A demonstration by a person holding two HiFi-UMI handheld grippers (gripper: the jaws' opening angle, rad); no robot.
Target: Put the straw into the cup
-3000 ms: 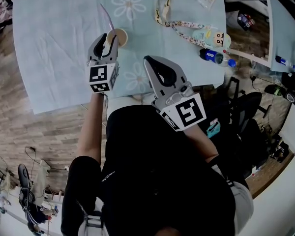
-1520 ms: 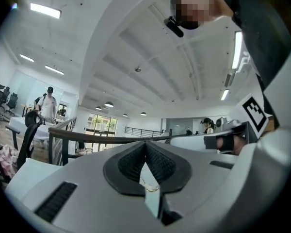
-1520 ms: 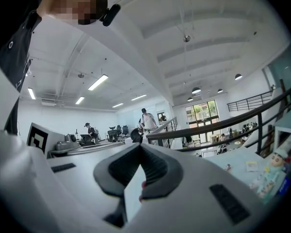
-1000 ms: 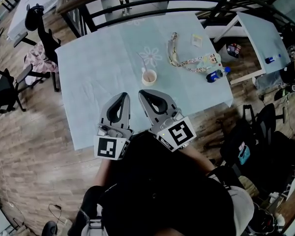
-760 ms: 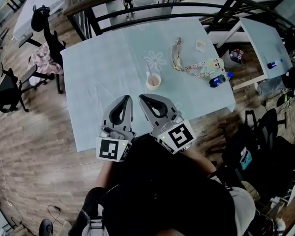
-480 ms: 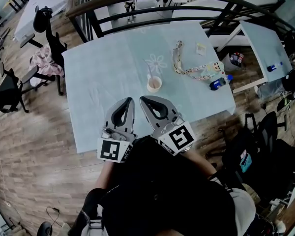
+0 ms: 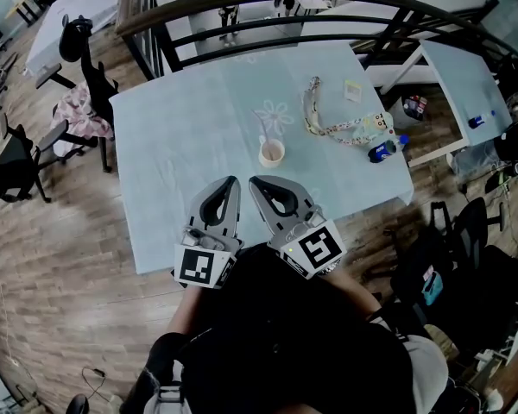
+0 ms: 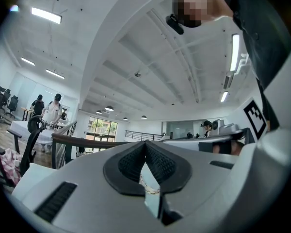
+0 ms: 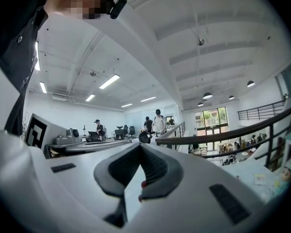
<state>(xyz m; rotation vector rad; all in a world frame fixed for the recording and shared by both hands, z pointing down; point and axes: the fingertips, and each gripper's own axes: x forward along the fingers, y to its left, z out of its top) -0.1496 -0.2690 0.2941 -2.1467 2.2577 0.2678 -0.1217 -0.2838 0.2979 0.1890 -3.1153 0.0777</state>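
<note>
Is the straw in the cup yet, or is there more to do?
It looks done: a thin straw seems to stand in the cup on the table. Nothing is in hand: the left gripper and right gripper are both shut and empty, near the person's body and apart from the cup. Nothing seems left.
</note>
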